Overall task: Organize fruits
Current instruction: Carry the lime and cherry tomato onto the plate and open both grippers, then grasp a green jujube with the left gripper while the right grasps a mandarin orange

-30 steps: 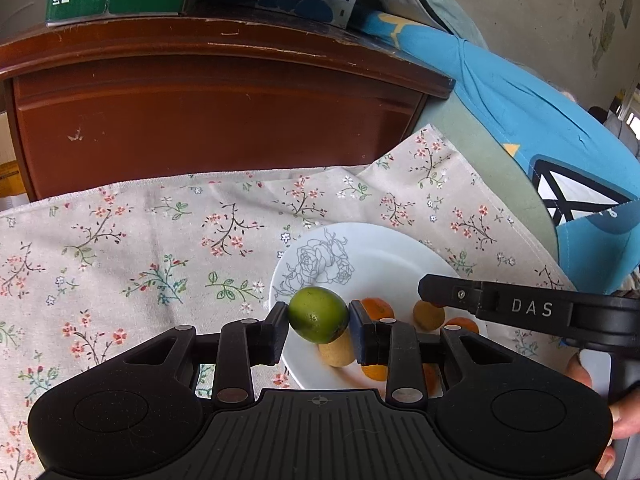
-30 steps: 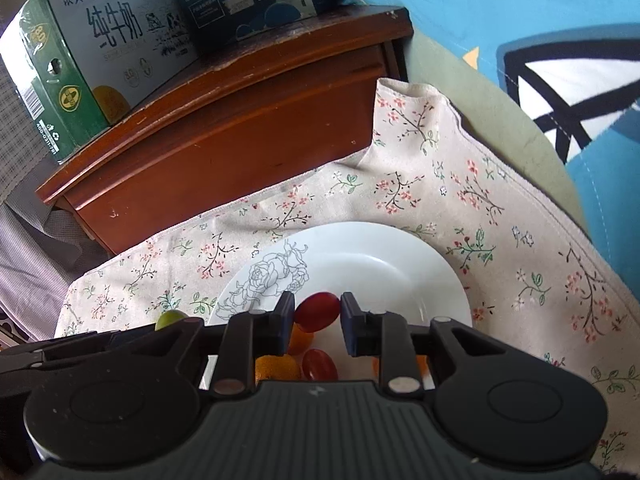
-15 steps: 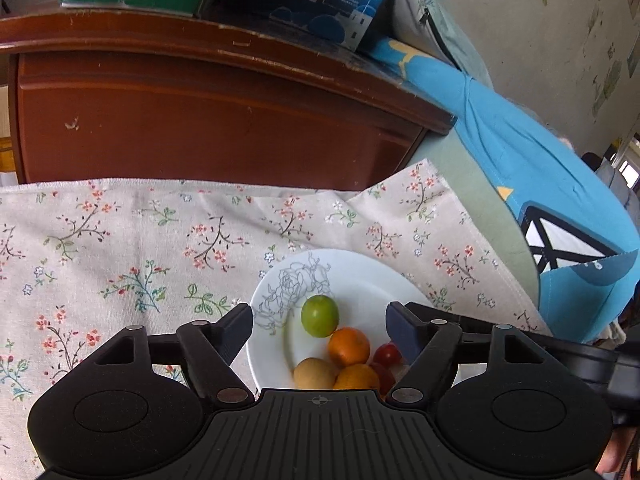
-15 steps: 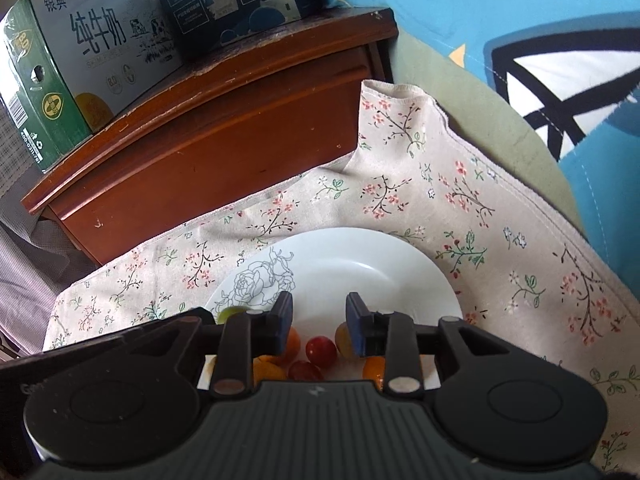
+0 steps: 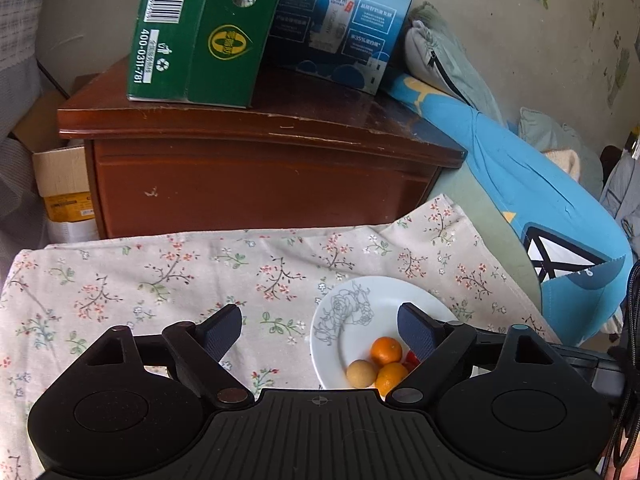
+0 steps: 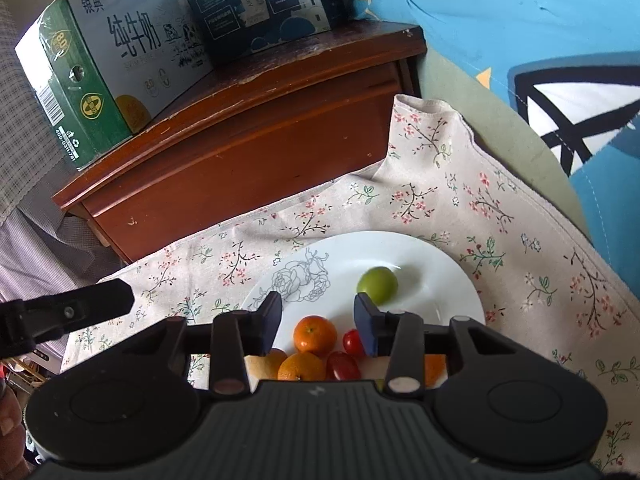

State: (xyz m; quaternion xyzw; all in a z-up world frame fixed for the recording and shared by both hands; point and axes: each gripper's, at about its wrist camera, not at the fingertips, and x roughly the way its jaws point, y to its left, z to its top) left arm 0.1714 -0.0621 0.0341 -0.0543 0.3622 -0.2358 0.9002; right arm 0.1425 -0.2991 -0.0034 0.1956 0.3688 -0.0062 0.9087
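Left tool now spread wide and holding nothing, pulled up and back from the white round plate with the grey rose print. A second ago clamped on the small round green fruit; half a second ago already let go. Right tool also parted, moderately, nothing between the pads, hanging just above the pile. Was pinching a small red cherry tomato a second ago, so that one dropped too.

Green fruit sitting by itself near the middle of the plate in the right view, slightly blurred, so maybe not fully settled. Out of sight in the left view, probably behind that tool's right finger. Closer to the near rim: small orange mandarin, a second mandarin, another red tomato, plus a tan round fruit seen from the left.

Plate resting on the beige floral cloth, with the dark red-brown wooden cabinet and green milk carton box behind it.

Looks like both drops landed. No loose fruit visible on the cloth, so probably close to done.
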